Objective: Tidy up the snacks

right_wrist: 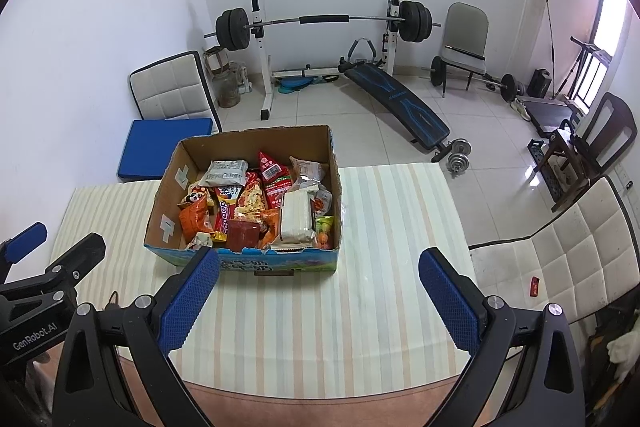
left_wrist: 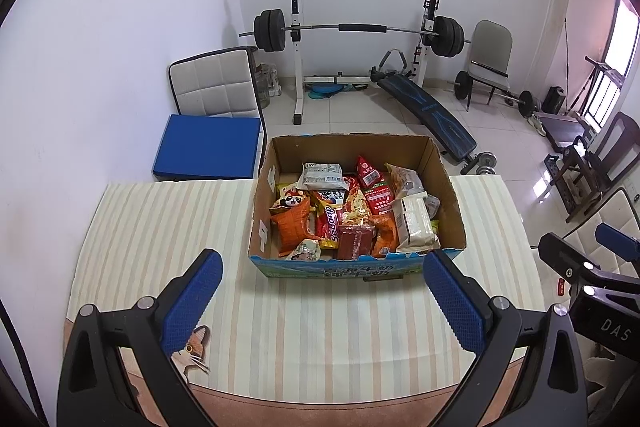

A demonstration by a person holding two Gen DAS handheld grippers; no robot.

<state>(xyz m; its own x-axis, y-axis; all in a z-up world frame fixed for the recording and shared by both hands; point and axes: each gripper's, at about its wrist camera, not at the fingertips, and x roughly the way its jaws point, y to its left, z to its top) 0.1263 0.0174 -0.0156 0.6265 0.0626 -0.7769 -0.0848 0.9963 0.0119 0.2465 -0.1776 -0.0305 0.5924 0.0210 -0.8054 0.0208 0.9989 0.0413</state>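
Note:
An open cardboard box [left_wrist: 454,203] [right_wrist: 164,203] stands on the striped table, full of several snack packets. Among them are an orange panda bag [left_wrist: 294,223] [right_wrist: 194,215], a red packet [left_wrist: 370,173] [right_wrist: 272,167], a grey-white pouch [left_wrist: 322,175] [right_wrist: 224,175] and a white pack [left_wrist: 416,225] [right_wrist: 296,219]. My left gripper [left_wrist: 322,303] is open, held above the table just in front of the box, empty. My right gripper [right_wrist: 320,299] is open too, empty, in front of the box and a little to its right. Each gripper shows at the edge of the other's view.
The striped tablecloth [left_wrist: 152,227] [right_wrist: 392,219] has bare room on both sides of the box. Behind the table are a blue mat [left_wrist: 208,147], a barbell rack [left_wrist: 352,27], a sit-up bench [right_wrist: 400,107], dumbbells [right_wrist: 456,151] and chairs [right_wrist: 468,39]. A white cushioned seat [right_wrist: 560,259] is at the right.

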